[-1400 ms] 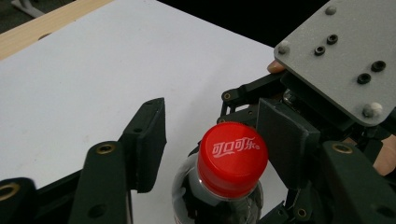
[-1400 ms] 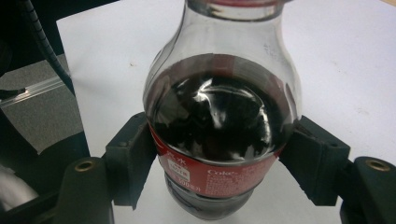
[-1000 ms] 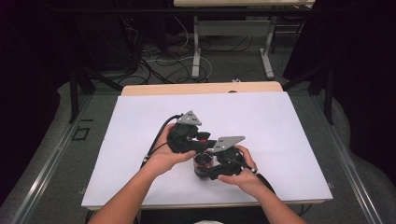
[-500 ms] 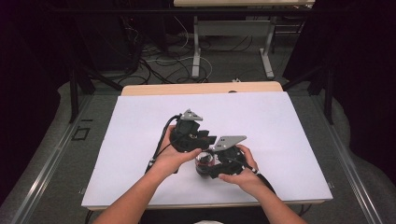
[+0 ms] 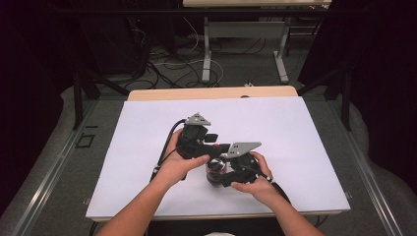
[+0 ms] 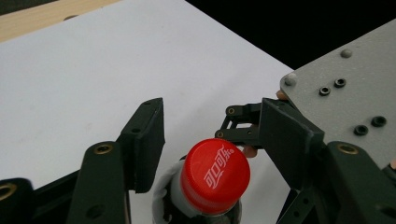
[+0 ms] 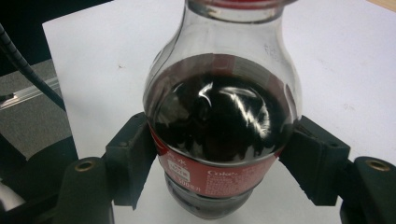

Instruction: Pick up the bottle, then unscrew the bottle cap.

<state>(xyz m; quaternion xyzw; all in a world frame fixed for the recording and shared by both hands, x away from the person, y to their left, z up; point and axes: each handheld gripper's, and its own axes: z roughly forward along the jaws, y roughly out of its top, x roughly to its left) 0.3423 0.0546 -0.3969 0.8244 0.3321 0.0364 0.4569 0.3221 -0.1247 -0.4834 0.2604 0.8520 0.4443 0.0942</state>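
We count one cola bottle, one red cap on it, and two tools, all near the middle of one white bench. The right tool is clamped on the bottle: its two black pads press the labelled belly from both sides, with the dark drink filling the glass between them and the bottle's base toward the bench. The left tool sits at the cap; its jaws have just been opening and now stand apart, one on each side of the cap, with a gap showing between each pad and the red plastic. The right tool's grey plate lies just beyond the left tool's far jaw, very near it. Around both tools the white surface runs bare on every side, with wide room ahead toward the bench's far wooden edge and to either side; the near edge lies close under the person's forearms.
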